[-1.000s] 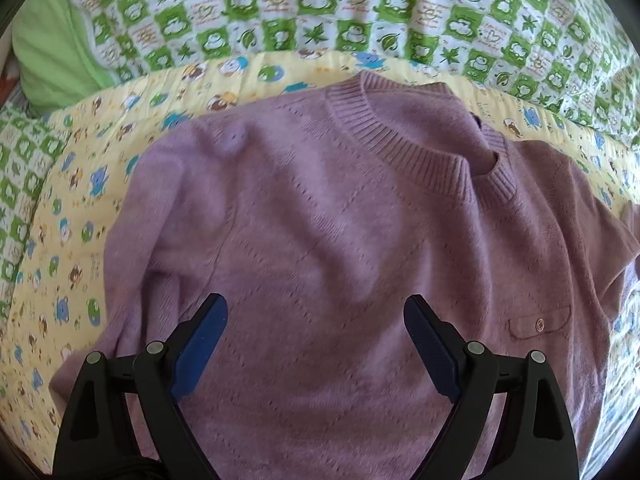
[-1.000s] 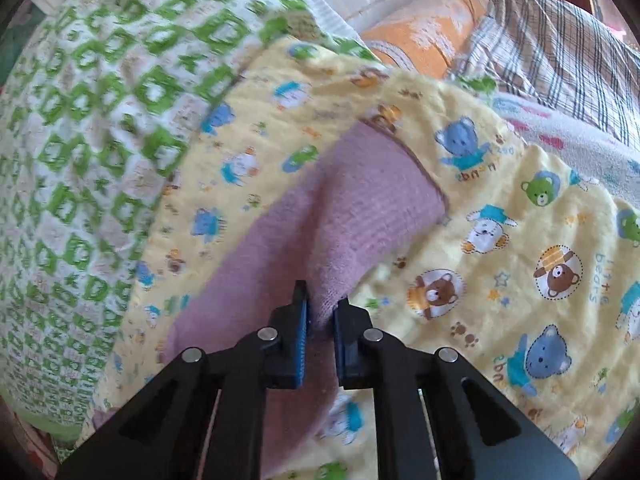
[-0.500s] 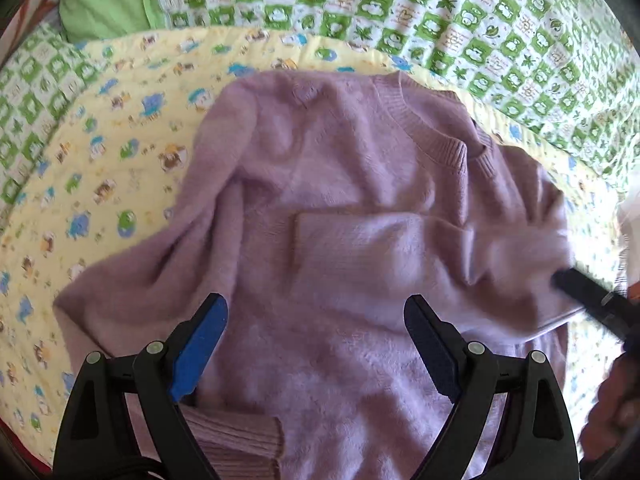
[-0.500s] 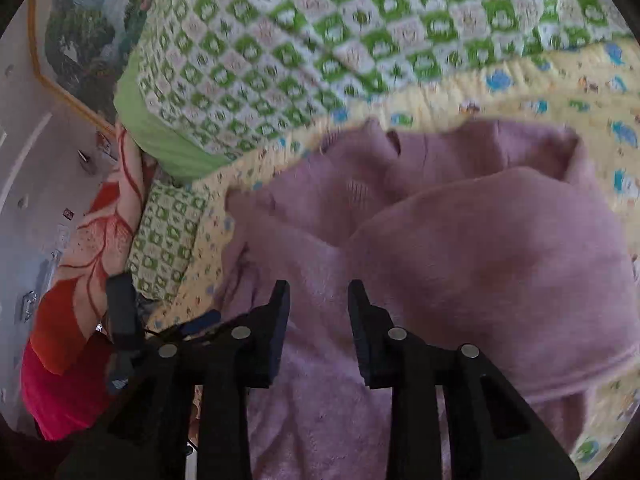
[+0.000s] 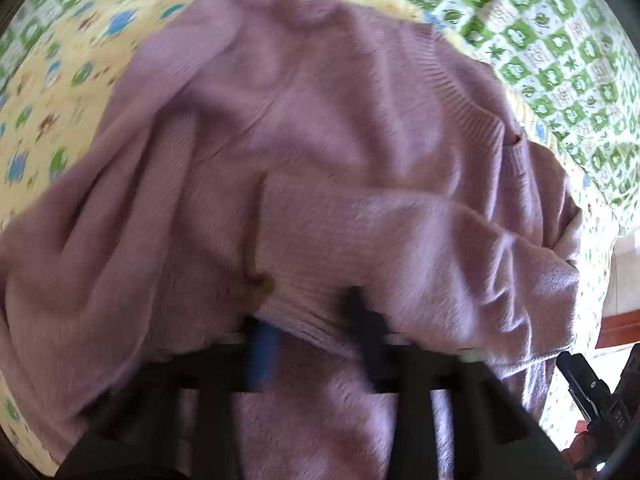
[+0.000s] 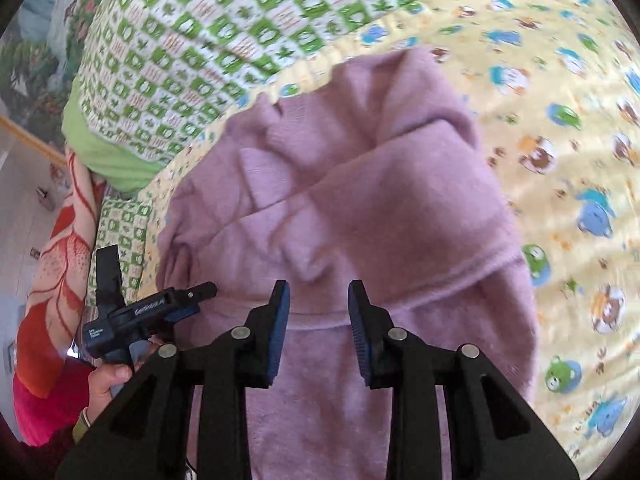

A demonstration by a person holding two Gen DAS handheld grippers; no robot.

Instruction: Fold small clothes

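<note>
A lilac knit sweater [image 5: 320, 128] lies on a yellow bear-print blanket [image 5: 60, 92]; it also shows in the right wrist view [image 6: 360, 208]. Both sleeves lie folded across the body. My left gripper [image 5: 312, 344] is blurred and partly closed around the ribbed cuff of a sleeve [image 5: 316, 312]; whether it grips the cuff I cannot tell. It also shows from the side in the right wrist view [image 6: 192, 296]. My right gripper [image 6: 318, 320] is open and empty above the sweater's lower part; its tip shows in the left wrist view [image 5: 580, 376].
A green-and-white checked quilt [image 6: 224, 40] lies behind the blanket, also in the left wrist view [image 5: 560, 40]. A red and orange cloth [image 6: 52, 280] hangs at the bed's left side. The yellow blanket [image 6: 580, 160] extends to the right of the sweater.
My left gripper has moved down onto the folded sleeve's cuff and its jaws have narrowed. My right gripper has let go of the sleeve and drawn back, jaws wider.
</note>
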